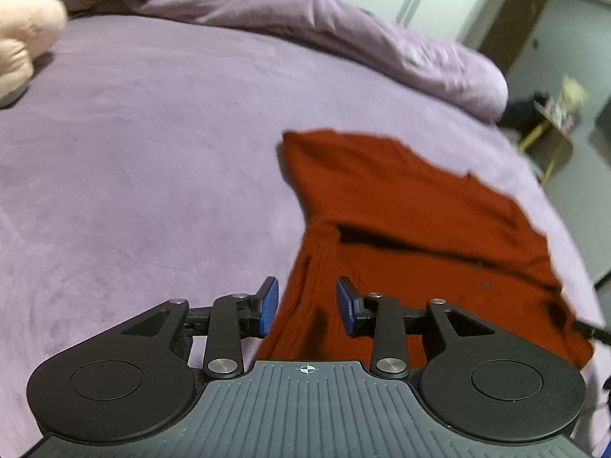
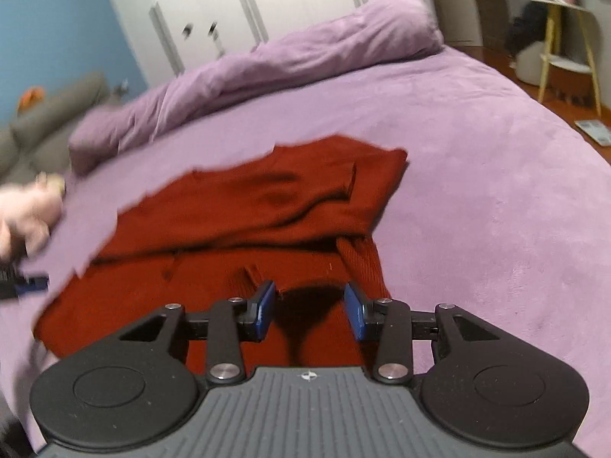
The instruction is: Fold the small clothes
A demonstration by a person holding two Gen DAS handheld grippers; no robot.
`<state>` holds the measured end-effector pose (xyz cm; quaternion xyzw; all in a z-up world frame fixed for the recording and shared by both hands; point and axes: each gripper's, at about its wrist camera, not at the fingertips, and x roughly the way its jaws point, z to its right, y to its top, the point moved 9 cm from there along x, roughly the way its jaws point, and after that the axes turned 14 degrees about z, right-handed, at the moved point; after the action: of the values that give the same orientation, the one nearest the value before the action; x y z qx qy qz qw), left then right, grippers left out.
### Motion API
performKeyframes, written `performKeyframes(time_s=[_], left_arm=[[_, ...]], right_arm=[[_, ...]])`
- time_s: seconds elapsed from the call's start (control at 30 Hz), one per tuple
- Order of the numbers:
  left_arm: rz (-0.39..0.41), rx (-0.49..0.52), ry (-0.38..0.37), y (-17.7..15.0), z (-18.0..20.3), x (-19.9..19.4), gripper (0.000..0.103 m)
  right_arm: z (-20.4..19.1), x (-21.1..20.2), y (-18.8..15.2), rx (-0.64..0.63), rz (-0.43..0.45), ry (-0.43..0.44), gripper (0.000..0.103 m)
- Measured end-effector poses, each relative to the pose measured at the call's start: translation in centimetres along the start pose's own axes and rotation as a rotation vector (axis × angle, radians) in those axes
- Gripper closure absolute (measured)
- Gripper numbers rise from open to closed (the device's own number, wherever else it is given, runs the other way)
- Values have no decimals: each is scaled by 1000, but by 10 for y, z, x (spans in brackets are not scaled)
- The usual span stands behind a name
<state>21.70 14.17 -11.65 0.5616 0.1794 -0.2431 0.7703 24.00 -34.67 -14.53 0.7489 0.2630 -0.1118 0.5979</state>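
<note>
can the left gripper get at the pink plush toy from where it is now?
Probably yes, after a long move. The left gripper is open over the red garment; only bare purple bedspread lies between it and the plush toy.

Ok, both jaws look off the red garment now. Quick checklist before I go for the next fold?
1. Left gripper empty: ok, jaws apart, no cloth pinched between them.
2. Right gripper empty: ok, jaws apart over the garment, nothing clamped.
3. Garment fully on the bed: ok, it lies on the purple cover in both views.
4. First fold lying flat: not ok, the upper layer is rumpled, with a dark gap under its edge.
5. Edges lined up: cannot tell, both views are blurred and the near hem is hidden behind the grippers.
6. Room to work: ok, the plush toy and duvet lie apart from the garment.
</note>
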Motion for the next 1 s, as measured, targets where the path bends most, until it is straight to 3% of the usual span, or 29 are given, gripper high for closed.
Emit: performKeyframes(time_s=[0.13,0.23,0.37,0.47,0.53,0.67,0.77,0.83,1.0], left_arm=[[-22,61,-27,-8,14,11,67],[-24,80,-43,-10,23,14,80],[-28,122,-65,-12,30,14,83],[-39,121,-73,-12,27,16,84],[-50,103,-74,-13,24,18,83],[-75,113,-96,-17,27,23,71],[-82,118,-101,-19,27,28,70],[-85,103,-105,-19,27,32,70],[-97,116,-95,-20,30,39,82]], right_arm=[[-2,9,-7,-31,-30,-5,64],[-8,13,-8,-76,-41,-7,64],[-14,19,-8,-157,-49,1,62],[-21,19,-7,-197,-49,49,52],[-22,18,-4,-237,-30,50,40],[-15,29,-7,-264,-79,11,41],[-14,32,-7,-261,-80,26,44],[-14,36,-7,-235,-84,42,58],[-17,48,-7,-230,-71,35,62]])
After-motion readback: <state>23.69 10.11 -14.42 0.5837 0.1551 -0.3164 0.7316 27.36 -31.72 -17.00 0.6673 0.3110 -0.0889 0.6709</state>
